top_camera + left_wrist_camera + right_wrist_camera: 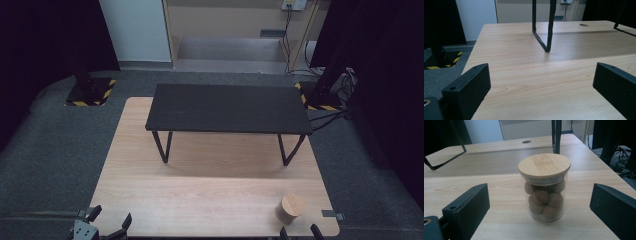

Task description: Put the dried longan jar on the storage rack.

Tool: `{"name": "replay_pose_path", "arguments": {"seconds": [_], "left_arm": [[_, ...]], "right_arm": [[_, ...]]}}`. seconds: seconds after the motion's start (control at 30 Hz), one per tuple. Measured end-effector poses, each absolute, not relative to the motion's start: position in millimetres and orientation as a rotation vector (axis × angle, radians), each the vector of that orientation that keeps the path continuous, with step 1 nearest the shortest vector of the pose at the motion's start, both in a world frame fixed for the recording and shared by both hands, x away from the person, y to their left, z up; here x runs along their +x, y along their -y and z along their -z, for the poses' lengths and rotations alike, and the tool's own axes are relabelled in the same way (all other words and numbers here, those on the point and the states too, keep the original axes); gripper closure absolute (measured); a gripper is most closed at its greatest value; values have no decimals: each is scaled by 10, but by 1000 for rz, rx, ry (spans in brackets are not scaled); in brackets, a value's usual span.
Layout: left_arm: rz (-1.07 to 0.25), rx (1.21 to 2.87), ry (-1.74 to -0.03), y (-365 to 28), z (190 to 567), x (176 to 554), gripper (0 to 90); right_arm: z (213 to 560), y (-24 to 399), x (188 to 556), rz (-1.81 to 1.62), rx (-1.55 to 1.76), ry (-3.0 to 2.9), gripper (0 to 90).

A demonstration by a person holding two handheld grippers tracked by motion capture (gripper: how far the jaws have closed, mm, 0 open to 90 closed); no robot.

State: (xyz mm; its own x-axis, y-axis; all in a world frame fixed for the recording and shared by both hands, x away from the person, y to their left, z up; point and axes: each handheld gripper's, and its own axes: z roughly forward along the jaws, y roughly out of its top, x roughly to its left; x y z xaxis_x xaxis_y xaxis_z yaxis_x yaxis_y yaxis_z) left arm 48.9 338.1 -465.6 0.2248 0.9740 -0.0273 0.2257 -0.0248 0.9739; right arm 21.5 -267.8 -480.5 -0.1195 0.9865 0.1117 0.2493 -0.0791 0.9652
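Two wide-open grippers wait at your near edge of the pale wooden table (pixel 150 200), and the one that matters is your right gripper (pixel 540 205), whose jaws stand well apart on either side of the clear glass jar with a round bamboo lid (pixel 544 187), full of brown balls, near the table's front right corner. Ease it forward until both pads flank the glass below the lid, keep the hand level, and close squarely so the jar does not tip or skid. Keep your left gripper (pixel 541 85), empty, clear of the black metal-legged shelf (pixel 227 107).
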Motion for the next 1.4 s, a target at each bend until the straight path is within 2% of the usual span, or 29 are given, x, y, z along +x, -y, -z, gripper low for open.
{"name": "replay_pose_path", "arguments": {"seconds": [1.4], "left_arm": [[-908,1479,-1184,-3390,4656,493,0]], "right_arm": [[4877,2567,289,-1237,1396,-1424,14]]}}
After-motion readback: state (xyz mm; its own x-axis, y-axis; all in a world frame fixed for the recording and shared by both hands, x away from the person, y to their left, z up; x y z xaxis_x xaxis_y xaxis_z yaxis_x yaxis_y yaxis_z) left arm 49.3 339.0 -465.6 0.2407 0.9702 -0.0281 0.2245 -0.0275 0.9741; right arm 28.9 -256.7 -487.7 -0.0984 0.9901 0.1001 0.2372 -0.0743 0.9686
